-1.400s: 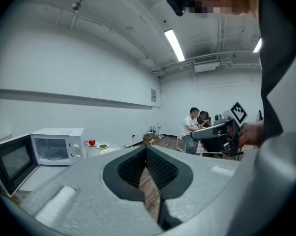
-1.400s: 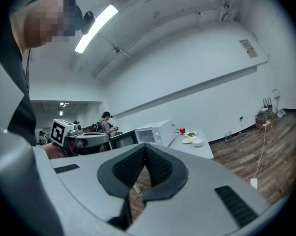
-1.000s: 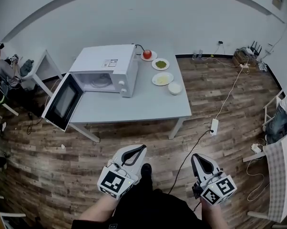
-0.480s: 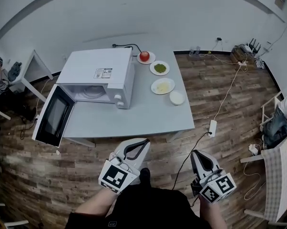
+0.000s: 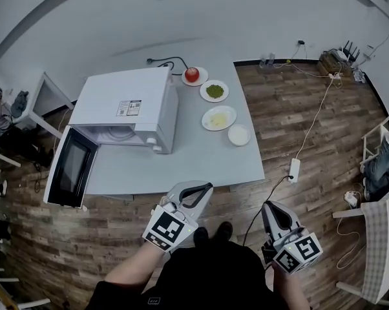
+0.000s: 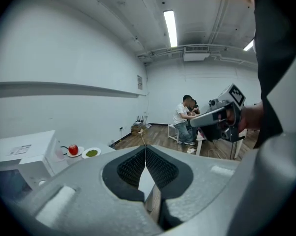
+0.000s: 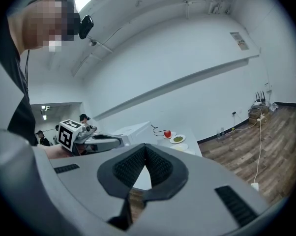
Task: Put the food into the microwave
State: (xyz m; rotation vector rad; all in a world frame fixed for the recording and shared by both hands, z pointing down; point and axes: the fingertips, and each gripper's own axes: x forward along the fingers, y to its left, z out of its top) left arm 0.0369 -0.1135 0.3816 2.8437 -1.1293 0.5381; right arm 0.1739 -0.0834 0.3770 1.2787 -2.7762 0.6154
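The left gripper [image 5: 203, 189] and right gripper [image 5: 273, 207] sit low in frame, jaws together and empty. The food [image 5: 219, 117] waits on plates [image 5: 214, 99] at upper centre, right of the microwave [image 5: 126, 102], whose door [image 5: 68, 173] hangs open at left. A rim pinched off-centre could tilt and spill, or clip the microwave's front.

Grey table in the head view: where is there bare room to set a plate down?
Free: the near strip of the grey table, in front of the white microwave and left of the small white bowl. Crowded: the right side, where three white plates of food line up behind the bowl.
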